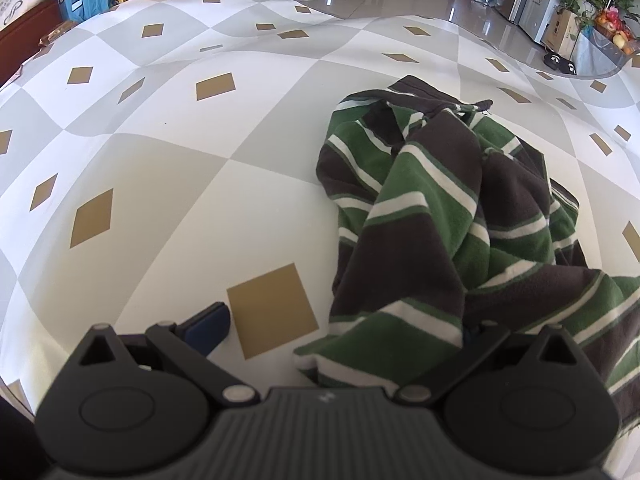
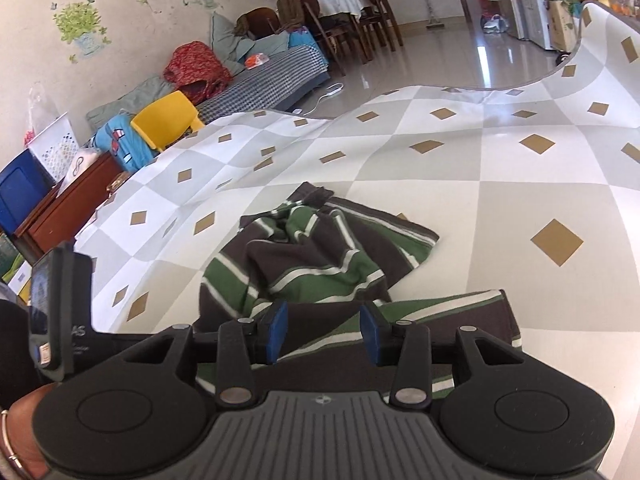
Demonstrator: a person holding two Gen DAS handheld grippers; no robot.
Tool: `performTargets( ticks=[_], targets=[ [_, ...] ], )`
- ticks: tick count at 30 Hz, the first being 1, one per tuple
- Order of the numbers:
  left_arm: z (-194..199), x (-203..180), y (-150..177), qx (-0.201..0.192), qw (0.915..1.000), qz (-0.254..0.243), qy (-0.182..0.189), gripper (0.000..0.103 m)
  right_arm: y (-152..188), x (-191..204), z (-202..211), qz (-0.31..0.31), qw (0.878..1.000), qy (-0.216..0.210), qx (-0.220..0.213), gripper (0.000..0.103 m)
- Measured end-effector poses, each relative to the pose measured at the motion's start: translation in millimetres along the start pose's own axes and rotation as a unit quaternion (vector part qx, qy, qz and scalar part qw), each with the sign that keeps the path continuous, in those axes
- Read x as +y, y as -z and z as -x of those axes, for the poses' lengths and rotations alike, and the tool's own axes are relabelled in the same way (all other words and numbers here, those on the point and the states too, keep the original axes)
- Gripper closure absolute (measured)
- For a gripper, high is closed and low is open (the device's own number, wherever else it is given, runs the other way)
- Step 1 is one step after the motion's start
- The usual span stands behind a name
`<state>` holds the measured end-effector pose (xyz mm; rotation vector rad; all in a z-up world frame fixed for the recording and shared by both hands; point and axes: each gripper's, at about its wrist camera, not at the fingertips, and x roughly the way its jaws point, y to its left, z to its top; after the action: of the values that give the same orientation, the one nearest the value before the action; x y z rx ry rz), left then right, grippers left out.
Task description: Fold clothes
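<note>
A green, brown and white striped garment (image 1: 448, 216) lies crumpled on the checked tablecloth (image 1: 168, 128). My left gripper (image 1: 340, 332) is open; its left blue pad (image 1: 206, 326) rests on the cloth and its right finger is hidden under the garment's near edge. In the right wrist view the same garment (image 2: 316, 256) lies bunched ahead. My right gripper (image 2: 323, 330) is open, with both blue pads (image 2: 278, 330) just above the garment's near flat edge, holding nothing.
The tablecloth (image 2: 500, 168) is white and grey with gold diamonds, and its far edge curls up. Beyond the table stand a yellow chair (image 2: 168, 120), a sofa with clothes (image 2: 256, 76), dining chairs, and a fridge with plants (image 1: 552, 4).
</note>
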<state>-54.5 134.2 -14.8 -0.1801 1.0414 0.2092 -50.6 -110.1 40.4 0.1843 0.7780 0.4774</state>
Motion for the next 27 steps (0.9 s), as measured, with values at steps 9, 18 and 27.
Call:
performTargets(
  ticks=[9, 18, 27],
  targets=[
    [13.1, 5.5, -3.6, -0.039, 0.9990, 0.008, 0.021, 0.000, -4.6, -7.1, -41.0, 0.003, 0.999, 0.032, 0.001, 0.060],
    [22.9, 6.3, -19.5, -0.089, 0.9940, 0.027, 0.058, 0.000, -1.4, -10.6, -73.1, -0.004, 0.999, 0.050, 0.005, 0.059],
    [7.1, -0.1, -30.0, -0.079, 0.9946, 0.038, 0.057, 0.000, 3.1, -7.5, -86.6, 0.005, 0.999, 0.050, 0.021, 0.061]
  ],
)
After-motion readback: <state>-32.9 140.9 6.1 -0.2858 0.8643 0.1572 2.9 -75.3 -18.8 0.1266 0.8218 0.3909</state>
